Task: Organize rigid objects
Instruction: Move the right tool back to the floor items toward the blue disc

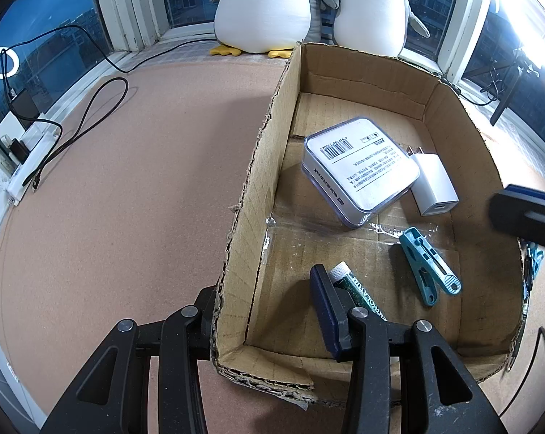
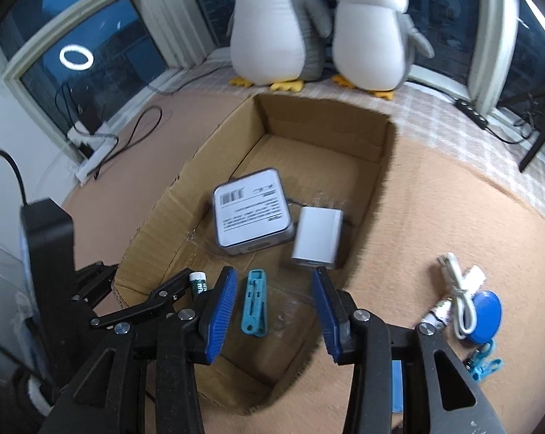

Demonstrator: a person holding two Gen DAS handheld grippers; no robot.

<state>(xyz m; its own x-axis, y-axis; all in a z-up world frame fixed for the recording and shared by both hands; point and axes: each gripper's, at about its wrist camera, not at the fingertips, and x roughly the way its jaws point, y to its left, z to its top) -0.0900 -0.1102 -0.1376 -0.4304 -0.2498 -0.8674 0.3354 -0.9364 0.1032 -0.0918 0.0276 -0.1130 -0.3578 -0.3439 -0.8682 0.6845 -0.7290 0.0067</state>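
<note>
Cardboard box [image 2: 377, 133] holds a barcoded white case [image 2: 251, 210], USB charger [image 2: 317, 238], teal clip [image 2: 255, 302] and green tube [image 2: 198, 282]. Right gripper [image 2: 272, 311] hangs above the box, jaws wide, empty. Left gripper [image 1: 265, 311] straddles the box wall, empty.

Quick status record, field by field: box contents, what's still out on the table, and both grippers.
box: cardboard, open top
in box: square case, white charger, teal clip, green tube
outside, right of box: white cable, blue disc, second teal clip
left gripper: open, straddling the box's left wall, one finger beside the tube
right gripper: open, empty, over the teal clip
</note>
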